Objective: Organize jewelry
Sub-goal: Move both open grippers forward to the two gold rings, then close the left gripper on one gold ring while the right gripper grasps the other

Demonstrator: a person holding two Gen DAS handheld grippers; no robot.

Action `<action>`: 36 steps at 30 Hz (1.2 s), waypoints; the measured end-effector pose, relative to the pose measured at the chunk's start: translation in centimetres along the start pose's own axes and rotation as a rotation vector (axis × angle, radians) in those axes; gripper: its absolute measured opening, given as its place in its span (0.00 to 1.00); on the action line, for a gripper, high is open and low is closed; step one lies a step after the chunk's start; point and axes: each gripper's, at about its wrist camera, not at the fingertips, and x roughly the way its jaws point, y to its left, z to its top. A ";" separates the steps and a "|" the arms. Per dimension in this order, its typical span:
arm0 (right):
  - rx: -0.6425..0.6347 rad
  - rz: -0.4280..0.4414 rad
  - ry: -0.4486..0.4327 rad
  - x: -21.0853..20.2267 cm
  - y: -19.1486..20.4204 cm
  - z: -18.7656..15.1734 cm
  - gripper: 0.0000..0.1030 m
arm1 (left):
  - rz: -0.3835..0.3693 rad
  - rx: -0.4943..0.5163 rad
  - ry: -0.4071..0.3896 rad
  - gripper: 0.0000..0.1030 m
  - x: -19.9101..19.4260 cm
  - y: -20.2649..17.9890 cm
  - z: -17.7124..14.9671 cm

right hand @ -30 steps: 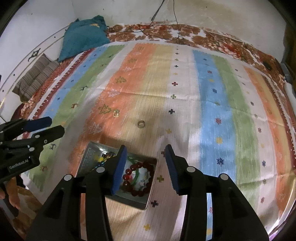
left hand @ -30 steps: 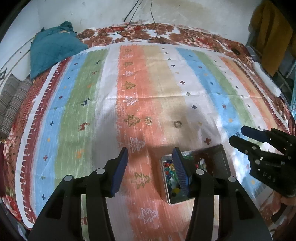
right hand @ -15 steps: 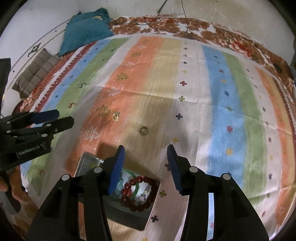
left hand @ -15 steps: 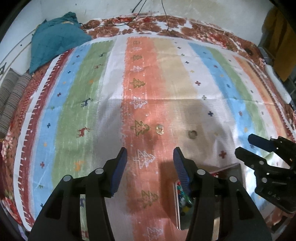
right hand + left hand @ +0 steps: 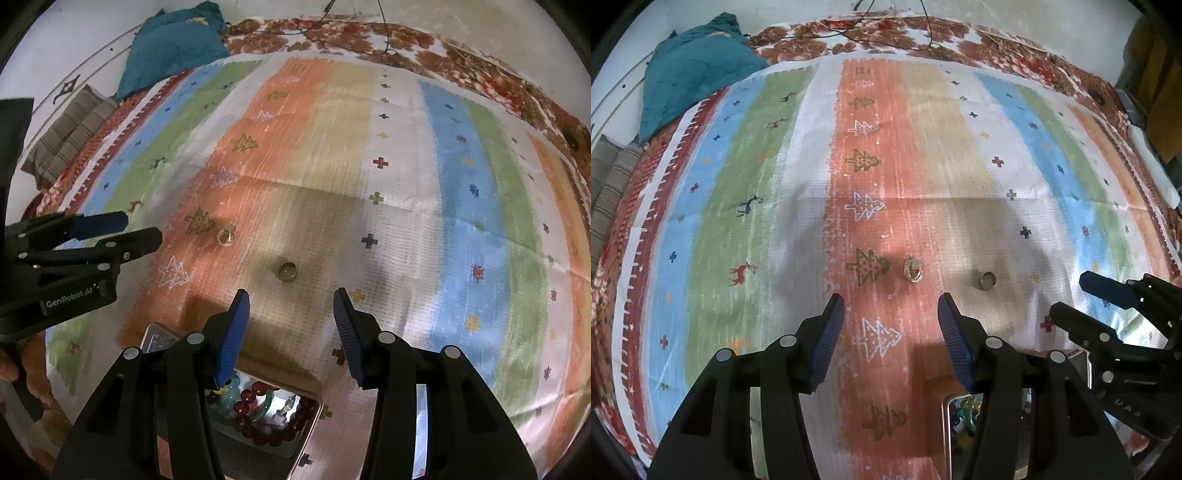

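left wrist: left gripper (image 5: 891,332) jaws wide, empty

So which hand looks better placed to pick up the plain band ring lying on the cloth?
Probably the right. The band ring lies just ahead of the open right tool, nearly centred between its fingers. The left tool, also open, lines up with the gold ring instead.

The left gripper (image 5: 891,339) hides most of the metal tin (image 5: 947,432), whose contents are a colourful blur. The right gripper (image 5: 291,334) covers the tin's near left part, and the red bead bracelet (image 5: 273,430) shows only partly.
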 end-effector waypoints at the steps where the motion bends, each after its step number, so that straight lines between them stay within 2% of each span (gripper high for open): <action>1: -0.001 -0.004 -0.003 0.1 0.0 0.1 0.46 | -0.002 0.003 0.001 0.51 0.1 -0.1 0.1; 18: -0.033 0.012 0.055 2.8 -0.2 1.4 0.46 | -0.024 0.035 0.052 0.51 3.1 -0.4 1.8; 36: -0.110 0.045 0.151 6.7 0.4 2.5 0.46 | -0.036 0.055 0.153 0.49 7.9 -0.8 2.8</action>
